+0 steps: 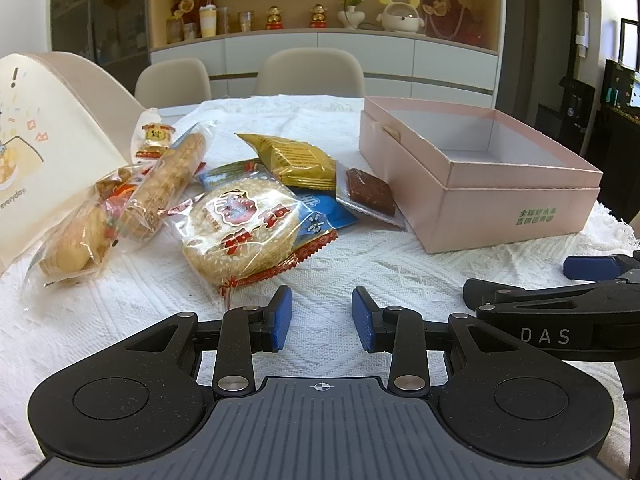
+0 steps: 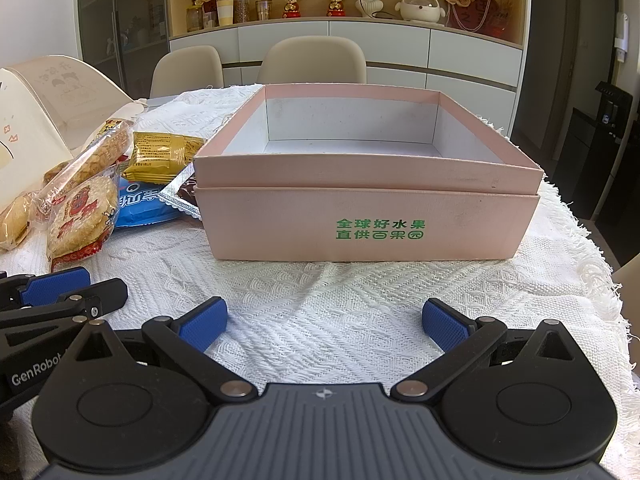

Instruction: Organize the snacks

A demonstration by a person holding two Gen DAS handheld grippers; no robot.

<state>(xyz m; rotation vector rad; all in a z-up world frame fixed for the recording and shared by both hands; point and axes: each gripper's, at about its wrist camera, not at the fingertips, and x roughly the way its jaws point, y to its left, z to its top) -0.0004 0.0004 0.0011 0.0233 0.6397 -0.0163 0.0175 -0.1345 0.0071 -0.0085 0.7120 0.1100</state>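
The left tool [image 1: 322, 318] hangs low over the white woven tablecloth [image 1: 360, 264] on the table, its blue-padded fingers [image 1: 282, 318] parted by a moderate gap with nothing between them. Just ahead of it and slightly to its left lies the round sesame-crusted rice cracker in a clear wrapper with red print [image 1: 244, 232], the nearest snack to the fingertips but not touching them. Behind that cracker, partly under it, is a blue plastic snack packet [image 1: 324, 216]. Further ahead sits a mustard-yellow foil packet [image 1: 298, 158], and to its right a dark brown square bar in a clear wrapper [image 1: 370, 192], which lies just beside the near-left wall of the pink cardboard box with green characters [image 1: 508, 216]. Off to the tool's far left are a long stack of golden biscuits in a clear sleeve [image 1: 168, 184] and a pale bread-like snack in a clear bag [image 1: 76, 244], both resting against a cream printed paper carton [image 1: 48, 148].

The right tool [image 2: 324, 324] is spread wide and holds nothing, low over the tablecloth [image 2: 320, 292]. Straight ahead of it stands the pink box [image 2: 360, 216], open at the top with a pale interior in which no snack shows. The snack pile lies ahead to this tool's left: the round cracker [image 2: 84, 216], the blue packet [image 2: 144, 204] and the yellow packet [image 2: 160, 156]. The left tool [image 2: 60, 284] shows at the left edge of the right wrist view, close alongside.
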